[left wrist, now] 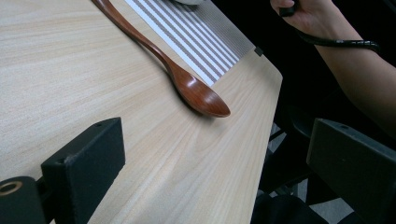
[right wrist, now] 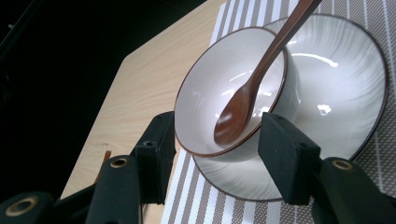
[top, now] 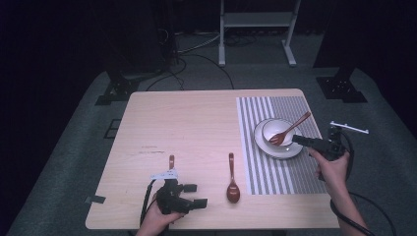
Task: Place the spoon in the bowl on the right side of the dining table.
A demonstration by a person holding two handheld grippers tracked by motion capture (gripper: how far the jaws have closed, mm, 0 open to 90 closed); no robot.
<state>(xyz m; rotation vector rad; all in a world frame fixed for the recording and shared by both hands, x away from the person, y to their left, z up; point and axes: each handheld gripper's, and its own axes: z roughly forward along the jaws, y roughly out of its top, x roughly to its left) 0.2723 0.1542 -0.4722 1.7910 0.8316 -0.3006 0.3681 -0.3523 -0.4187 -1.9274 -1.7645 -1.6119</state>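
Just ahead of my right claw [right wrist: 212,140], its jaws apart and gripping nothing, the white bowl [right wrist: 205,88] sits on its plate [right wrist: 345,102] with a wooden spoon [right wrist: 243,105] leaning inside. Glazed and breakable, it looks slippery, so I'd pinch the rim. My left claw [left wrist: 215,163] rests open on the counter [left wrist: 70,70], beyond it a second spoon [left wrist: 196,91].

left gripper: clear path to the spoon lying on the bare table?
Probably yes. The left gripper stands open beside the spoon, and bare table lies between them; nothing blocks the way in the left gripper view.
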